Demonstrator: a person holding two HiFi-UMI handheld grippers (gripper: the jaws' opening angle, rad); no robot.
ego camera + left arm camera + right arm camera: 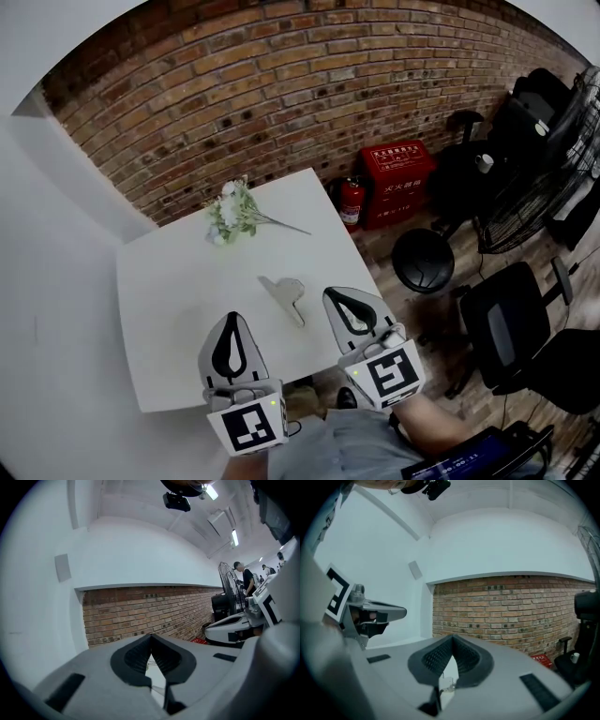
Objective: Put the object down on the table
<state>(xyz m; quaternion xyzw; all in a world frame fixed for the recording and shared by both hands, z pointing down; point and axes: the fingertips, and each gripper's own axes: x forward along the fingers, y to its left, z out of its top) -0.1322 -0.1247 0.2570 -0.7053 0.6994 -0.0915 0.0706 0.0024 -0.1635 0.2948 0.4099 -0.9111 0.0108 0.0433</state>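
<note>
A small grey flat object (pixel 284 292) with a short handle lies on the white table (pixel 169 281), near its front right part. No gripper touches it. My left gripper (pixel 232 320) hovers over the table's front edge, left of the object, with its jaws shut and nothing between them. My right gripper (pixel 332 293) hangs at the table's right edge, just right of the object, also shut and empty. In the left gripper view the black pads (pixel 140 656) meet at the tip. The pads (pixel 436 657) meet the same way in the right gripper view.
A bunch of white flowers (pixel 234 214) lies at the table's far side. A brick wall (pixel 281 84) runs behind. Right of the table are a red fire extinguisher (pixel 352 202), a red box (pixel 398 178), a black stool (pixel 422 261), a fan (pixel 530 202) and office chairs (pixel 506 319).
</note>
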